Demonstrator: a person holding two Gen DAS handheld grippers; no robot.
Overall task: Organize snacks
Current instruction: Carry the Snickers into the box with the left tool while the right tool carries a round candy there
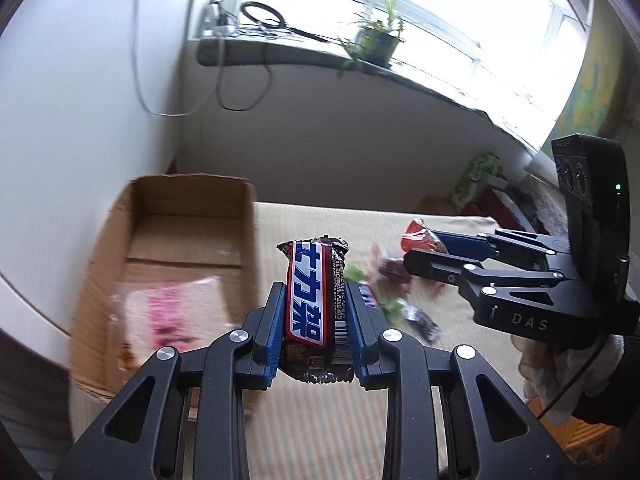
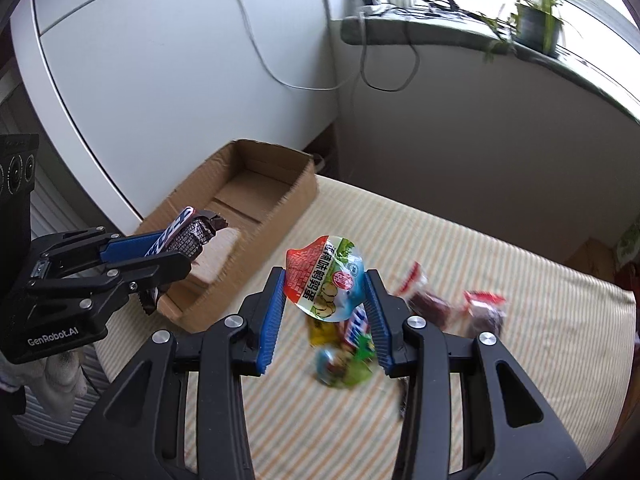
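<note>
My left gripper [image 1: 315, 286] is shut on a brown chocolate bar [image 1: 310, 320] with a red, white and blue logo, held upright above the striped cloth. Just left of it stands an open cardboard box [image 1: 248, 232] with a pink-and-white packet [image 1: 172, 312] inside. My right gripper [image 2: 326, 276] is shut on a round red, green and blue quail egg packet [image 2: 324, 284], lifted over a small pile of snacks [image 2: 344, 356]. From the right wrist view the left gripper [image 2: 176, 248] and its bar [image 2: 192, 232] hang over the box [image 2: 280, 216]. The right gripper [image 1: 420, 252] shows at the right of the left wrist view.
Two dark red packets [image 2: 432, 300] [image 2: 484, 312] lie on the striped cloth [image 2: 520, 264] right of the pile. A white cabinet stands behind the box. A window sill with a potted plant [image 1: 376, 40] and cables runs along the back. A gloved hand [image 1: 560, 364] holds the right gripper.
</note>
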